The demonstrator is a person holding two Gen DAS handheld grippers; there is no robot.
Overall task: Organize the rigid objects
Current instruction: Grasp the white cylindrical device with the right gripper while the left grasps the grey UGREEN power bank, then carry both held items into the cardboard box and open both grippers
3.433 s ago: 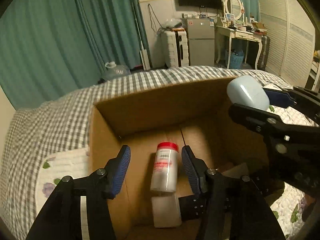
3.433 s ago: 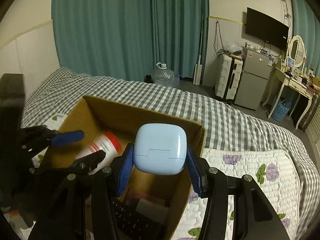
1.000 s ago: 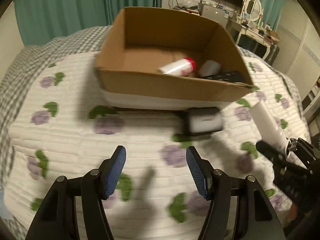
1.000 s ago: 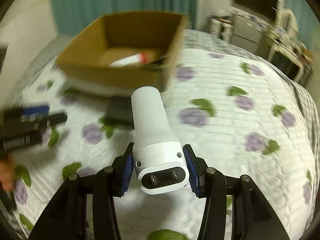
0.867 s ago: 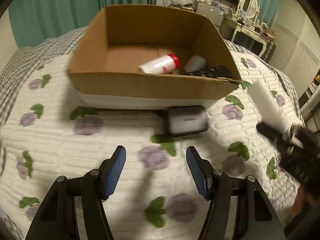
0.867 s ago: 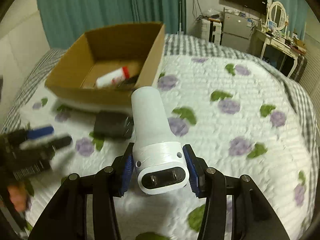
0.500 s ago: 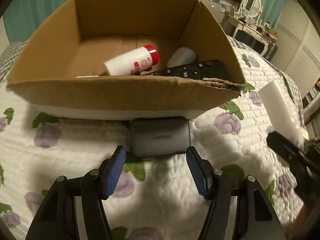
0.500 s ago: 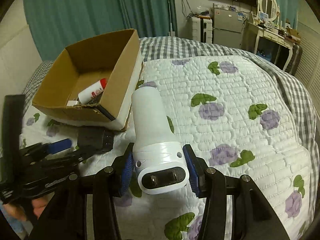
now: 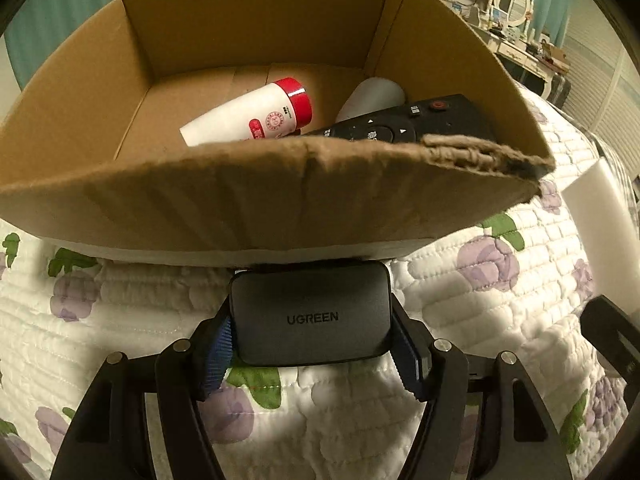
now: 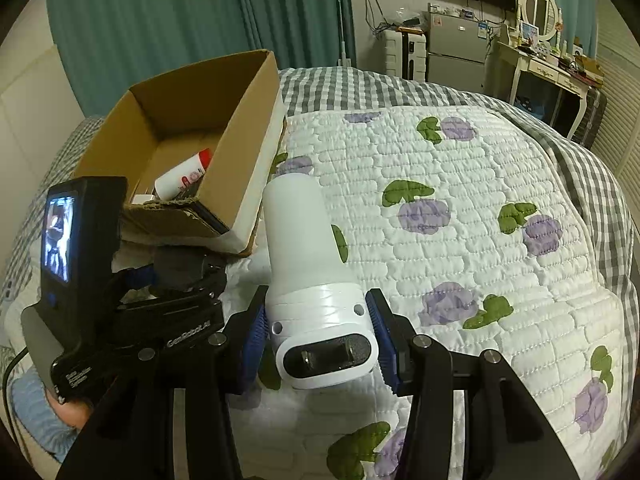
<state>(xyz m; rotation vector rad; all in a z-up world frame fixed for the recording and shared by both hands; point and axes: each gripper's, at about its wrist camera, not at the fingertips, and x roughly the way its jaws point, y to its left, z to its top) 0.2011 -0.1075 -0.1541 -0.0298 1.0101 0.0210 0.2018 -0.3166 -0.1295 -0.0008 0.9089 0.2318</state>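
Teal curtains are hanging behind a bed (image 10: 460, 184) whose quilt is carrying a box (image 9: 256, 196). Just beside its near wall a charger (image 9: 312, 316) is lying between the left gripper (image 9: 314, 354)'s opening jaws. The right gripper (image 10: 318, 340)'s jaws are clamping a white device (image 10: 304, 240) above the quilt.
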